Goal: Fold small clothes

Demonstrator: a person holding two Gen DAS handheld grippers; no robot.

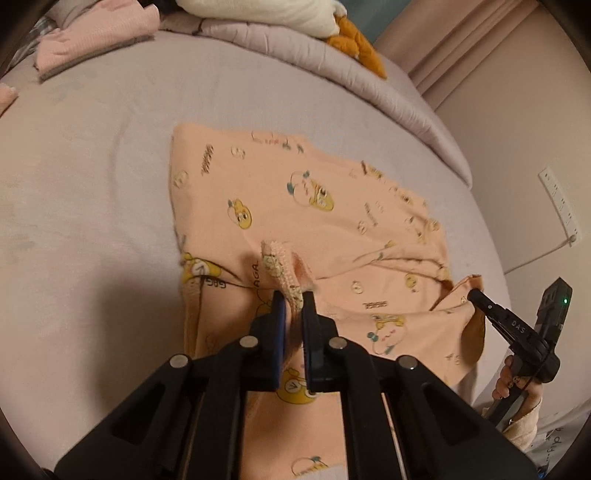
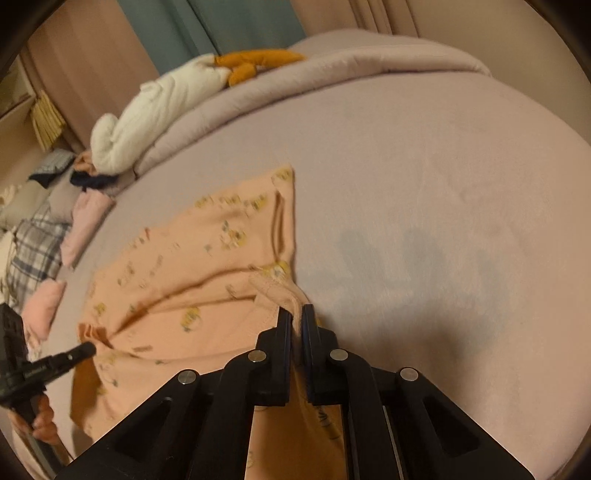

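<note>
A small peach garment (image 1: 314,206) printed with yellow cartoon figures lies on the lilac bed (image 1: 92,221); it also shows in the right wrist view (image 2: 192,258). My left gripper (image 1: 293,295) is shut on a ribbed edge of the garment and lifts it off the bed. My right gripper (image 2: 296,312) is shut on another ribbed edge at the garment's right side. In the left wrist view the right gripper (image 1: 474,293) pinches the cloth at the right. In the right wrist view the left gripper (image 2: 88,347) holds the bunched cloth at the left.
A rolled lilac quilt (image 1: 332,62) runs along the far side of the bed, with a white plush (image 2: 147,110) and an orange plush (image 1: 362,48) on it. Folded pink clothes (image 1: 88,33) lie at the far left. A wall and power strip (image 1: 561,203) stand at right.
</note>
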